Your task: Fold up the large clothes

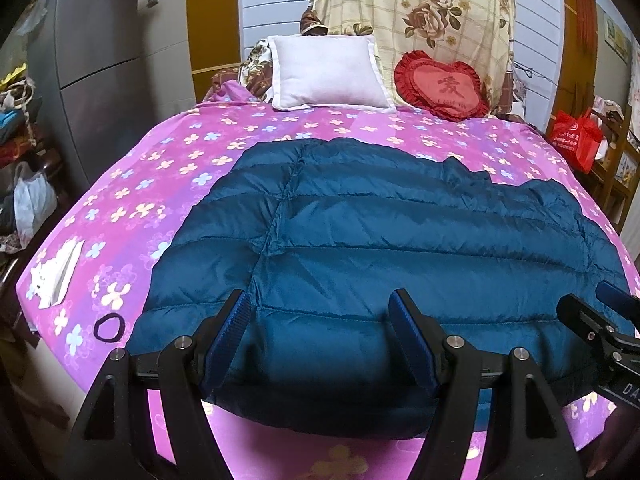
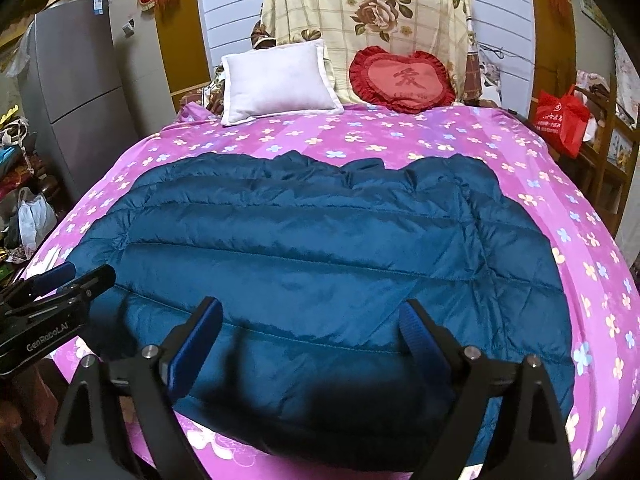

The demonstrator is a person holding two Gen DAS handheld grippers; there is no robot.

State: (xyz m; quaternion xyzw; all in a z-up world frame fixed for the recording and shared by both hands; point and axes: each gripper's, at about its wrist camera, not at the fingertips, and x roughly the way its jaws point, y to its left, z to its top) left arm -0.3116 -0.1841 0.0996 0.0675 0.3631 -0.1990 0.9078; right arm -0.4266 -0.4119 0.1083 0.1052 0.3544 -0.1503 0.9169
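Dim indoor light, sharp centre, heavy fisheye bending, dark vignetted corners.

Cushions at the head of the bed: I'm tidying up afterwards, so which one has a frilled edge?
The red heart-shaped cushion, on the right, has a ruffled border and a character on its face. The white pillow beside it is a plain rectangle with a flat edge.

Blue puffer jacket [image 2: 312, 248] on pink bedsheet [image 2: 560, 208], jaws open

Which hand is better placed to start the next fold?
Roughly even: both grippers, left and right, hang open over the blue jacket's near edge. The right sits nearer the rumpled side, so perhaps right.
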